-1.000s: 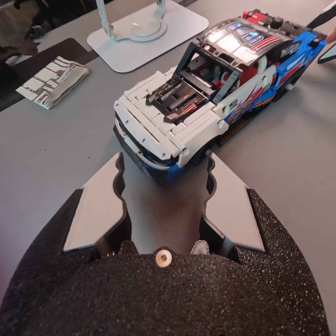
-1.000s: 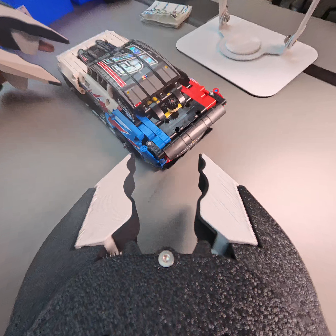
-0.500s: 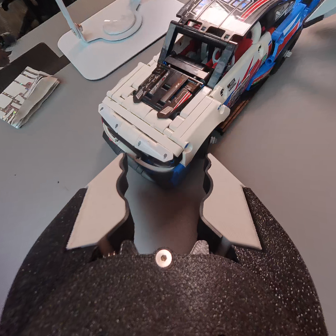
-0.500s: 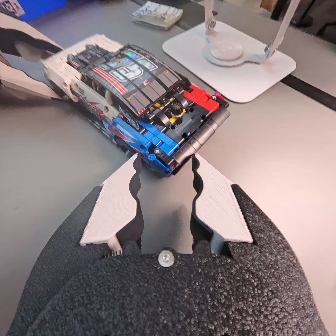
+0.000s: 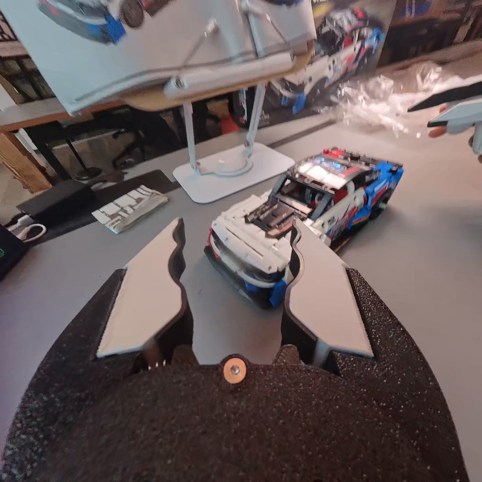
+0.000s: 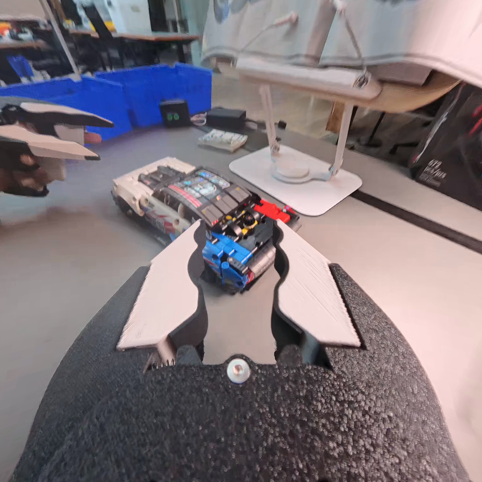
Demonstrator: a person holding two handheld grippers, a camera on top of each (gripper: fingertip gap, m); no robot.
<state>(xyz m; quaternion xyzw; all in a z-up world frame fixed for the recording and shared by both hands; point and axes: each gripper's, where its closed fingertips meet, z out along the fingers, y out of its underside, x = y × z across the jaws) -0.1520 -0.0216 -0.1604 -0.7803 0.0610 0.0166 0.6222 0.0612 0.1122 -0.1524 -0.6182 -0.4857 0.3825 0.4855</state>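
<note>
A: Grey table point(image 5: 391, 300) is seen in both wrist views; a brick-built model car point(image 5: 300, 216) in white, blue, red and black is standing on it on its wheels, with the black hood panel raised.

B: Left gripper point(image 5: 238, 236): fingers are spread, nothing is held between them. The white nose of the car is seen through the gap, close to the right finger; contact cannot be told from the left wrist view. In the right wrist view the left gripper point(image 6: 91, 140) is seen raised above the table, apart from the car's nose.

A: Right gripper point(image 6: 238, 227): fingers are spread and empty. The blue and black tail of the car point(image 6: 198, 206) is framed between the tips; touching cannot be confirmed, since the picture is blurred. In the left wrist view the right gripper point(image 5: 443, 112) is seen at the far right edge, lifted well off the car.

B: Surroundings are noted. A white stand point(image 5: 232, 172) with a flat base and two thin legs is set on the table just behind the car; a tilted board with an open booklet is carried on it. A folded printed sheet point(image 5: 130, 208) is lying left of the base. Crumpled clear plastic point(image 5: 378, 104) is seen farther back on the right, blue bins point(image 6: 117, 94) behind the left gripper.
</note>
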